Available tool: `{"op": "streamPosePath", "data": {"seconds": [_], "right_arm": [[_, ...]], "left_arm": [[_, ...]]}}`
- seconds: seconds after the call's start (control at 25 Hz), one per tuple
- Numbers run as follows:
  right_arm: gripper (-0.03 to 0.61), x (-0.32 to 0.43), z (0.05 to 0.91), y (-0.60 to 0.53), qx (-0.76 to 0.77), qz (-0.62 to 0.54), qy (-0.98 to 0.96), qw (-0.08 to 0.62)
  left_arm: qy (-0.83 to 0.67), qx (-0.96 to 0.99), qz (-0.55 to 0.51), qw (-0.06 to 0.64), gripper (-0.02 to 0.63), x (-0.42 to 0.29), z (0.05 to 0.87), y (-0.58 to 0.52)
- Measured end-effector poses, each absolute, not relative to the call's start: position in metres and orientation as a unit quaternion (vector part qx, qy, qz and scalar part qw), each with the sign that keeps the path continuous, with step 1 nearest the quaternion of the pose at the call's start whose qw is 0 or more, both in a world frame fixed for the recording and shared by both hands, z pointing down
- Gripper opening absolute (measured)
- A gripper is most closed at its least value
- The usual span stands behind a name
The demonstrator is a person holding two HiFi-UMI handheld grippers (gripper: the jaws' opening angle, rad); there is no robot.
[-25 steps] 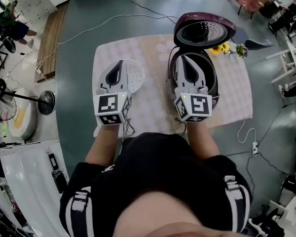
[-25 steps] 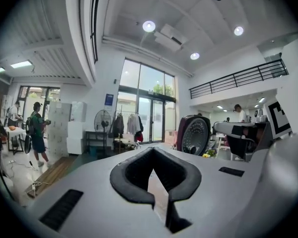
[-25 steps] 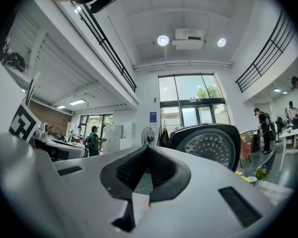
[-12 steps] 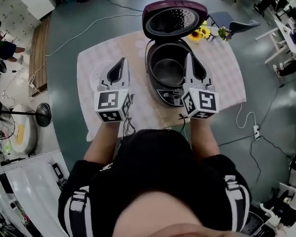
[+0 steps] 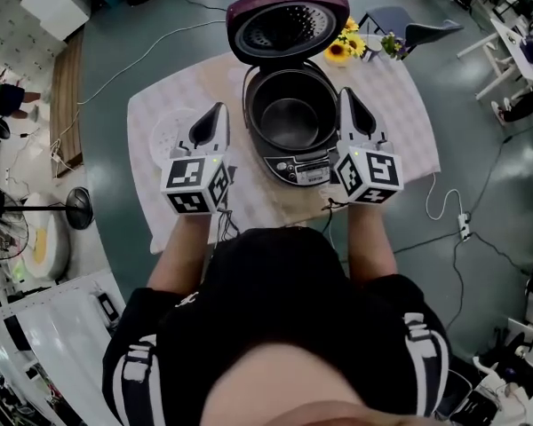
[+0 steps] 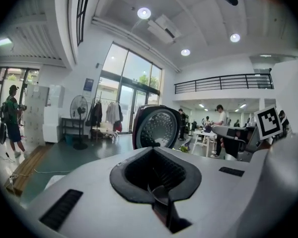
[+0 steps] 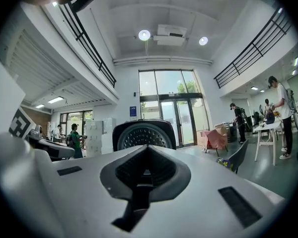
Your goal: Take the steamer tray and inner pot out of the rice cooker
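Both jaws fully closed, nothing between them. The left gripper [image 5: 217, 114] is at 9 o'clock of the rice cooker [image 5: 295, 162] and the right gripper [image 5: 347, 98] at 3 o'clock. The inner pot [image 5: 289, 124] sits in the cooker. The steamer tray [image 5: 164, 136] lies on the desk [image 5: 400, 122] at 9 o'clock, partly hidden by the left gripper. I judge the pot rigid, smooth and fairly heavy, so I'd pinch its rim at 3 and 9 o'clock.

No text can be read; marks on the rice cooker panel [image 5: 303, 169] are too small
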State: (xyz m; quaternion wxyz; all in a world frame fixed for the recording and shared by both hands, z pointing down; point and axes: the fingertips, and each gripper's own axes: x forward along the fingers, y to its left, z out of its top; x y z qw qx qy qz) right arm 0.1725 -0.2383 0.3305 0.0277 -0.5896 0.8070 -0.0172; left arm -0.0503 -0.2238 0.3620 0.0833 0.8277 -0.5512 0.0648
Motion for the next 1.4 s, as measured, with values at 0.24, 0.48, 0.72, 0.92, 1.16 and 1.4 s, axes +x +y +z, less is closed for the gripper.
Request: {"op": "streamPosePath", "data": {"seconds": [0.24,0.48,0.72,0.92,1.16,1.4], "right_arm": [[0.040,0.181,0.347,-0.252,-0.502,-0.132,0.851,0.084],[0.262,0.203,0.365,-0.270,-0.423,-0.285,0.842,0.177],[0.325,0.216,0.386,-0.289,-0.379,-0.379,0.822,0.194],[0.325,0.222,0.410,-0.305,-0.346,-0.438,0.813,0.167],[0.322,0.220,0.461,-0.305,-0.268,-0.575,0.766,0.106],[0.316,0.223,0.501,-0.308,-0.231,-0.620,0.749,0.045]], "left_arm": [[-0.463,0.864,0.016,0.199,0.011,-0.031,0.376,-0.225],[-0.374,0.848,-0.089,0.366,0.286,-0.026,0.389,-0.232],[-0.360,0.794,-0.152,0.467,0.327,-0.038,0.406,-0.247],[-0.291,0.746,-0.201,0.564,0.334,-0.030,0.415,-0.251],[-0.243,0.729,-0.162,0.618,0.334,-0.020,0.444,-0.246],[-0.215,0.713,-0.118,0.656,0.331,-0.015,0.475,-0.248]]}}
